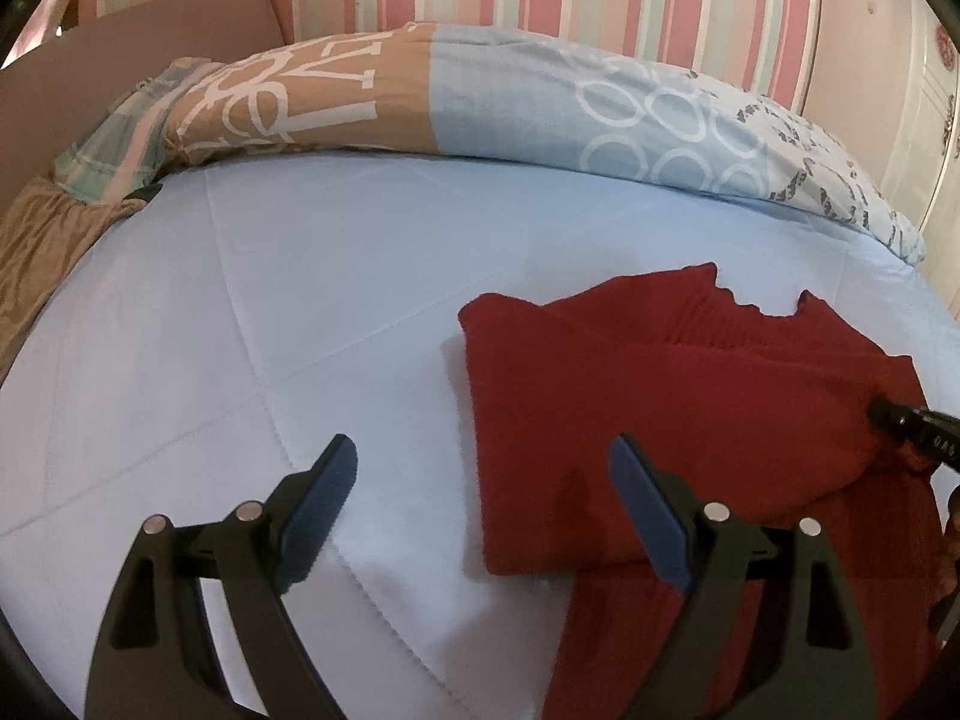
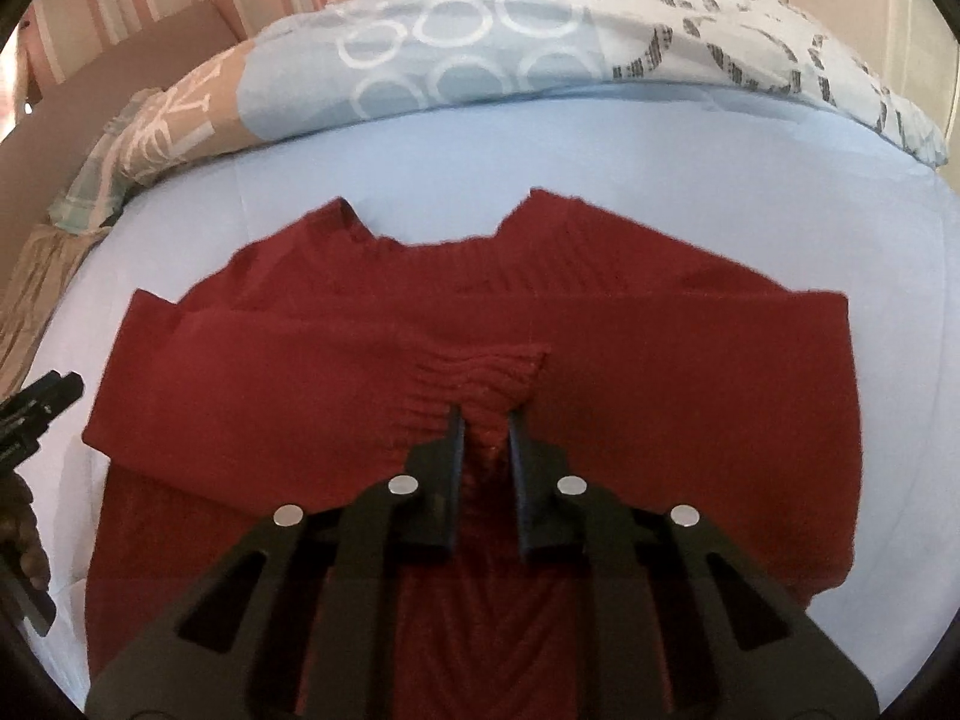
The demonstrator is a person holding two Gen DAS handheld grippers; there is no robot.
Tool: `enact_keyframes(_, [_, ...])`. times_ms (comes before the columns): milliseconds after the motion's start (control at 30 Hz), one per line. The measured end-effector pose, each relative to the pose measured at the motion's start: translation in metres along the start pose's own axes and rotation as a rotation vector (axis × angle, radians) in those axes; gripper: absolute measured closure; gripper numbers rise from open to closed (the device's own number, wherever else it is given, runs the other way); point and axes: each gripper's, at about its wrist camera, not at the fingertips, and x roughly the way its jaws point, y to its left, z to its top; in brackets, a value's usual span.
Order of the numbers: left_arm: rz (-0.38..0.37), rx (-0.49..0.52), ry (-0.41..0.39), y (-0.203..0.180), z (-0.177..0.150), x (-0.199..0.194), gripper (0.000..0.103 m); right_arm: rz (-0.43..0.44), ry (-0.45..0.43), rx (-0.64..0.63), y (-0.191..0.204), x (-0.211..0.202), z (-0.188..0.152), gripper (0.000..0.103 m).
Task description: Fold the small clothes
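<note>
Right hand-held gripper [image 2: 485, 423] pinches red sweater [image 2: 420, 330], collar pointing away; left hand-held gripper [image 1: 480, 462] gapes.

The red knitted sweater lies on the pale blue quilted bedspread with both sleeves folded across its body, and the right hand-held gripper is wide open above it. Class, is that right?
Not quite. The right hand-held gripper is not wide open: the right wrist view shows its jaws pinching a ribbed sleeve cuff of the red knitted sweater. The rest stands.
</note>
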Motion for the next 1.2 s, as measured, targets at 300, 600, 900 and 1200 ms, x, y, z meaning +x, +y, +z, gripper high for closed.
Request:
enact_keyframes(300, [0.016, 0.002, -0.008, -0.005, 0.009, -0.002, 0.017, -0.045, -0.117, -0.037, -0.014, -0.039, 0.046, 0.090])
enact_keyframes(600, [0.013, 0.008, 0.003, -0.019, 0.013, 0.005, 0.017, -0.155, -0.044, 0.019, -0.089, -0.041, 0.026, 0.090])
enact_keyframes(900, [0.004, 0.028, 0.009, -0.031, 0.010, 0.007, 0.017, -0.254, 0.041, 0.010, -0.096, -0.017, 0.002, 0.073])
enact_keyframes(1200, [0.010, 0.053, 0.009, -0.043, 0.016, 0.014, 0.017, -0.319, -0.054, 0.017, -0.109, -0.038, -0.001, 0.049])
